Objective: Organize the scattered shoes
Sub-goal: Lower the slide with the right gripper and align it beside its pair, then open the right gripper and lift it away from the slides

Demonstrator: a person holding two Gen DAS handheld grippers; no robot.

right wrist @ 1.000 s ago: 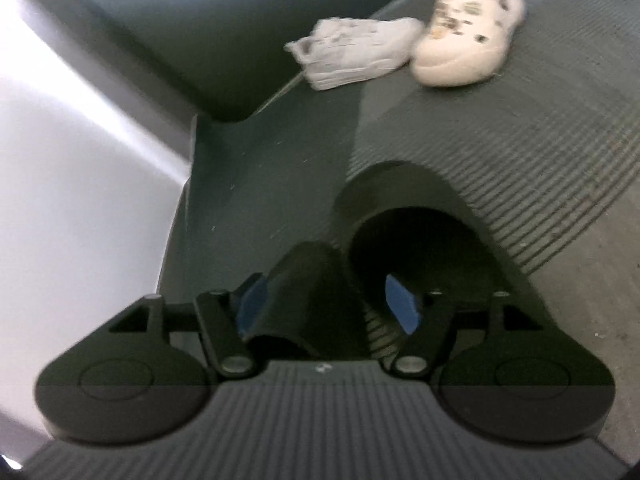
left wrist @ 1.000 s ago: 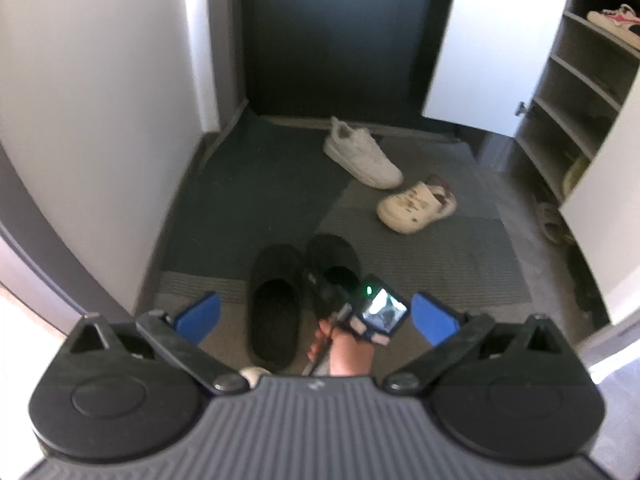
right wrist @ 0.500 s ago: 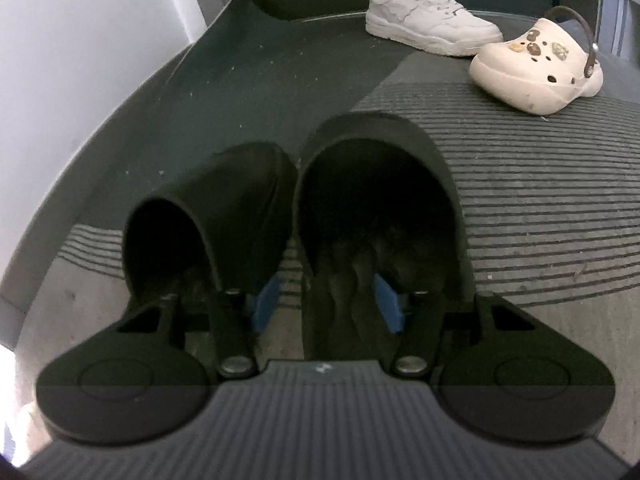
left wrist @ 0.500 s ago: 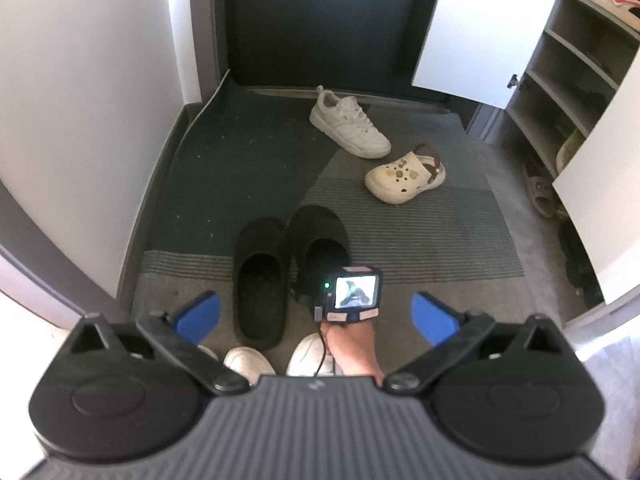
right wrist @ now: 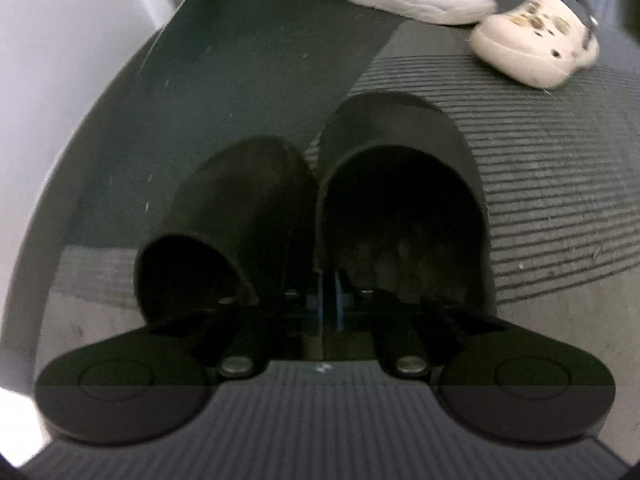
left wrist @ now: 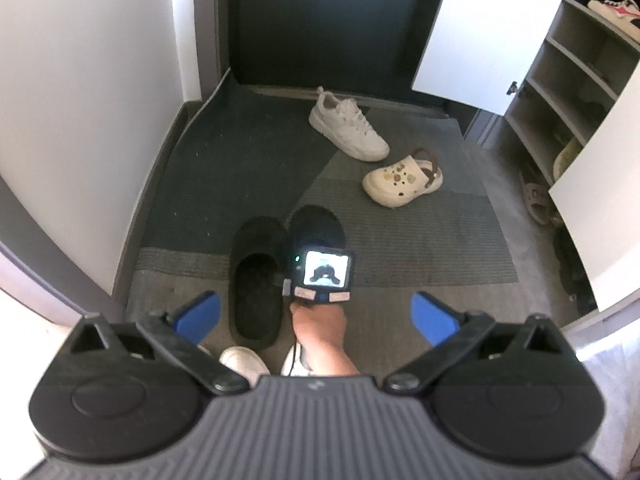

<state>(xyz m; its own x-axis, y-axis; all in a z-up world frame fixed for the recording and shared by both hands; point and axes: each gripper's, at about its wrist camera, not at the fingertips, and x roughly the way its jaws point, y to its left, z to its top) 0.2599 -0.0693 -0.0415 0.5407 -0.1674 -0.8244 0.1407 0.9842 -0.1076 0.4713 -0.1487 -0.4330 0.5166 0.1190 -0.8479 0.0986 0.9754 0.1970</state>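
The right gripper [right wrist: 329, 303] pinches both black slippers' [right wrist: 404, 184] touching walls; left gripper [left wrist: 316, 314] gapes empty; no readable writing.

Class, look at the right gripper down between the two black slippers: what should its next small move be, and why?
Probably lift gently. The right gripper has its jaws shut where the two black slippers meet, apparently pinching their inner walls together. A small lift would test whether both come up as a pair.
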